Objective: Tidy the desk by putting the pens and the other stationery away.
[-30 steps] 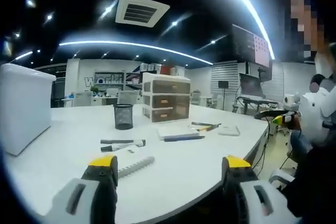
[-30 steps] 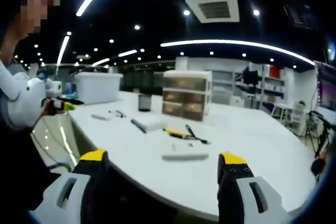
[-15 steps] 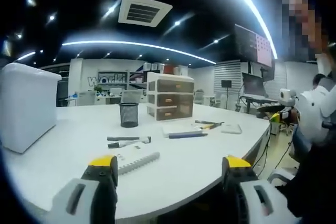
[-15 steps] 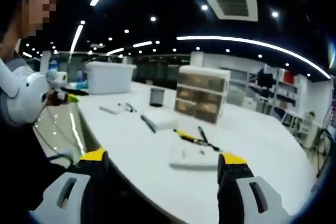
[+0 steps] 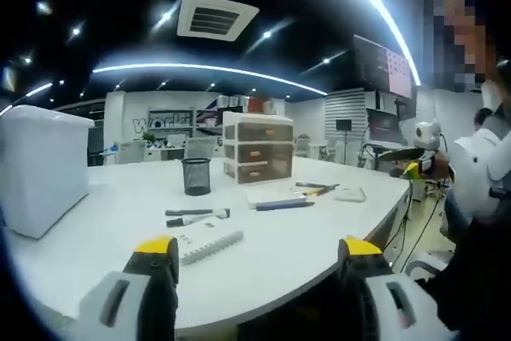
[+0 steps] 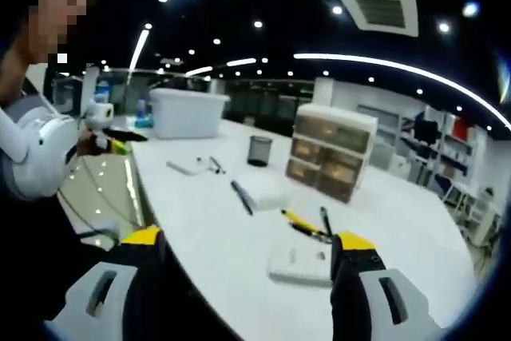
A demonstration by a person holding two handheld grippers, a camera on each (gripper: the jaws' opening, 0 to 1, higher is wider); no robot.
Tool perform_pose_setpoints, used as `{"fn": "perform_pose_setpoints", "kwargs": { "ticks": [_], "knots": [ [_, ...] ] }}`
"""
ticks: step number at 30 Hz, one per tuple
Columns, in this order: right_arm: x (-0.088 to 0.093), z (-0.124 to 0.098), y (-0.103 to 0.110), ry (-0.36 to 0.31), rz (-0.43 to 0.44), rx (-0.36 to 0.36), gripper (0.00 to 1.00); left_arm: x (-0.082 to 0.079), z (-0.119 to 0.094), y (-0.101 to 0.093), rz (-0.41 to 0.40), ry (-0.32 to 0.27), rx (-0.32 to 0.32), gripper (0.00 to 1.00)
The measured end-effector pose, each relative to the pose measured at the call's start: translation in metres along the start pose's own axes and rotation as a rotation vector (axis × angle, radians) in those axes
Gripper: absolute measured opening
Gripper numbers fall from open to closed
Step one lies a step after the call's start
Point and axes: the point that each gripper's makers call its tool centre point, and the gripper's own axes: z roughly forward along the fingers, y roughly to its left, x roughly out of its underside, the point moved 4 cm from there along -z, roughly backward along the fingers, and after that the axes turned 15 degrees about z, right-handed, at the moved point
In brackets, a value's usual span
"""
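- The left tool [image 5: 254,255] is wide open and holds nothing; it hangs near the front edge of the white surface [image 5: 303,233]
- The right tool [image 6: 249,247] is wide open too, with nothing between its two yellow tips
- In the left gripper view, two dark markers [image 5: 197,216] lie side by side on the surface, a bit past the left tip
- A white spiral notebook [image 5: 209,242] lies just in front of the markers, nearer to the tool
- A black mesh pen cup [image 5: 196,176] stands upright farther back
- A small drawer box [image 5: 257,147] with brown drawers stands to the right of the cup
- A blue pen [image 5: 279,206] lies against the near edge of a white pad [image 5: 270,195], in front of the drawer box
- More pens [image 5: 315,190] lie to the right of that pad, and a small white flat thing [image 5: 350,194] lies to their right
- A big white bin [image 5: 41,169] stands on the far left of the surface
- In the right gripper view, a yellow and black pen [image 6: 302,222] and a white flat case [image 6: 299,263] lie close to the right tip
- The other tool [image 6: 102,144] shows at the left there, held by a person in a white sleeve [image 6: 32,154]
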Motion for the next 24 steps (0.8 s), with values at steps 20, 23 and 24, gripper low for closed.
{"fn": "perform_pose_setpoints", "kwargs": {
  "ticks": [20, 23, 24],
  "knots": [
    [-0.019, 0.025, 0.008, 0.094, -0.076, -0.083, 0.79, -0.003, -0.006, -0.003, 0.013, 0.019, 0.005, 0.81],
    [-0.021, 0.028, 0.011, 0.109, -0.088, -0.089, 0.79, -0.002, -0.009, -0.003, 0.010, 0.019, 0.004, 0.81],
    [-0.021, 0.029, 0.012, 0.113, -0.092, -0.092, 0.79, -0.001, -0.009, -0.003, 0.009, 0.019, 0.004, 0.81]
  ]
}}
